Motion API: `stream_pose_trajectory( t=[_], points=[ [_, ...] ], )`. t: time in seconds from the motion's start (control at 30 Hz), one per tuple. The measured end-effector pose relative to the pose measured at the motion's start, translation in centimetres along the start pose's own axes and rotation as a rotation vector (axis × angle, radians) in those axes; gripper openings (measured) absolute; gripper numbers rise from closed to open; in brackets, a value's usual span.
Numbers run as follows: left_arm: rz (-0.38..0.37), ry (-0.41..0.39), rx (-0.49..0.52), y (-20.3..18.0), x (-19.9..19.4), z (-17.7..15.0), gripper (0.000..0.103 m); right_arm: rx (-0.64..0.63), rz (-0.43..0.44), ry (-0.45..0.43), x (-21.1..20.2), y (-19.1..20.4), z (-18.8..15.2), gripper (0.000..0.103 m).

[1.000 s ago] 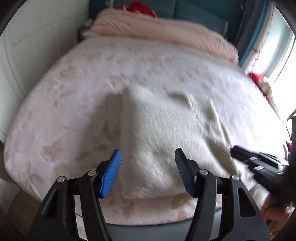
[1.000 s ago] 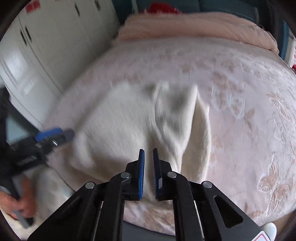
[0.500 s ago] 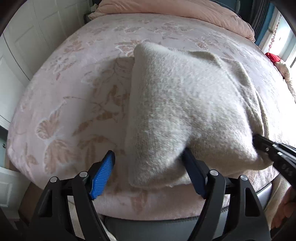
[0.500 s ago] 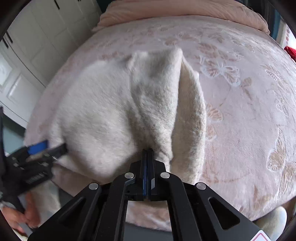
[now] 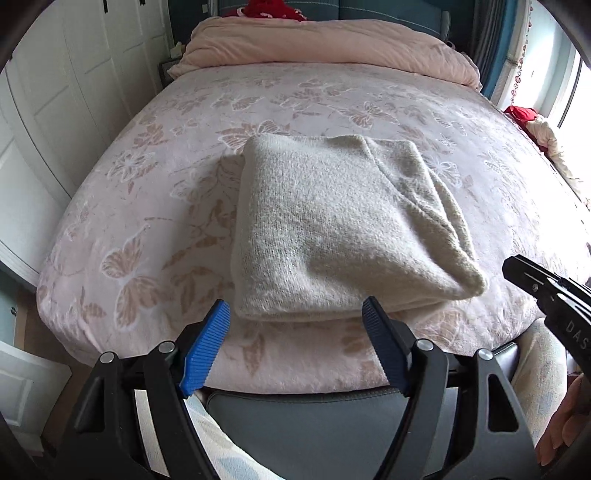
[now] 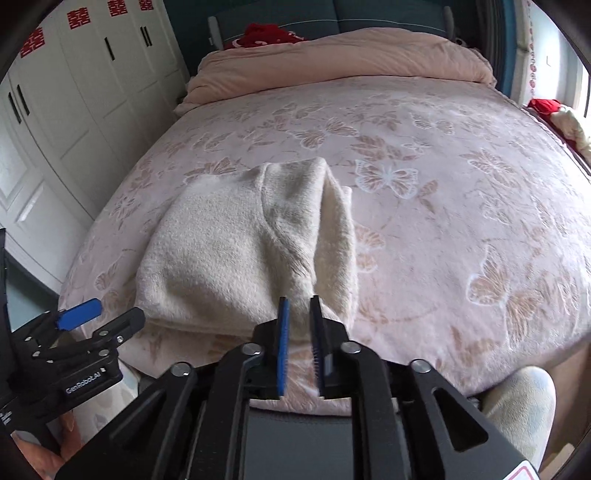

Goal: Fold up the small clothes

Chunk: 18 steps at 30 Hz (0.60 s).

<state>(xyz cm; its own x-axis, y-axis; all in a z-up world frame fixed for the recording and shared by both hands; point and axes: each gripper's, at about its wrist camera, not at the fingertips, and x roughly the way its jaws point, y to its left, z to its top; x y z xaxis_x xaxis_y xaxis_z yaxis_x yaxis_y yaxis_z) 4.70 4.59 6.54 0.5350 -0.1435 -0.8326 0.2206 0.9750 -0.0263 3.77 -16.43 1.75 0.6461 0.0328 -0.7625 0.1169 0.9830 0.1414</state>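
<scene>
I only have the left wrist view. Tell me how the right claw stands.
Observer: The right claw is open by a narrow gap, with nothing between its pads.
Operator: Say where the sweater sits from there.
Observer: The folded cream sweater lies on the bed, its near right corner just beyond that claw's tips.
Operator: Describe the wardrobe doors.
Observer: The white wardrobe carries red paper decals along its top.
</scene>
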Motion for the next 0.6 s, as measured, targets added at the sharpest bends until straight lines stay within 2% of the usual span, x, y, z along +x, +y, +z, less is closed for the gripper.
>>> stream_pose_trajectory(
  t=[0.03,0.17,0.2,0.3,0.47,0.6],
  points=[
    [0.004,-0.009,0.002,-0.3,-0.5,-0.2,0.075,0.007,-0.007,-0.007,-0.3,-0.1,-0.4,0.028],
    [0.024,-0.072,0.02,-1.1,-2.3,-1.0,0.086,0.001,-0.05,-0.047,-1.6,-0.2,-1.7,0.039],
    [0.026,-0.091,0.027,-1.4,-2.7,-1.2,0.091,0.001,-0.06,-0.055,-1.8,-0.3,-2.1,0.045],
    [0.022,-0.143,0.043,-2.0,-3.3,-1.9,0.095,0.006,-0.091,-0.093,-2.1,-0.8,-3.5,0.056],
    [0.01,-0.161,0.037,-2.4,-2.0,-3.6,0.096,-0.066,-0.133,-0.16,-2.5,-0.7,-5.2,0.06],
    [0.031,-0.167,0.009,-2.3,-0.9,-4.9,0.096,-0.08,-0.133,-0.141,-1.9,-0.6,-5.5,0.065]
  ],
)
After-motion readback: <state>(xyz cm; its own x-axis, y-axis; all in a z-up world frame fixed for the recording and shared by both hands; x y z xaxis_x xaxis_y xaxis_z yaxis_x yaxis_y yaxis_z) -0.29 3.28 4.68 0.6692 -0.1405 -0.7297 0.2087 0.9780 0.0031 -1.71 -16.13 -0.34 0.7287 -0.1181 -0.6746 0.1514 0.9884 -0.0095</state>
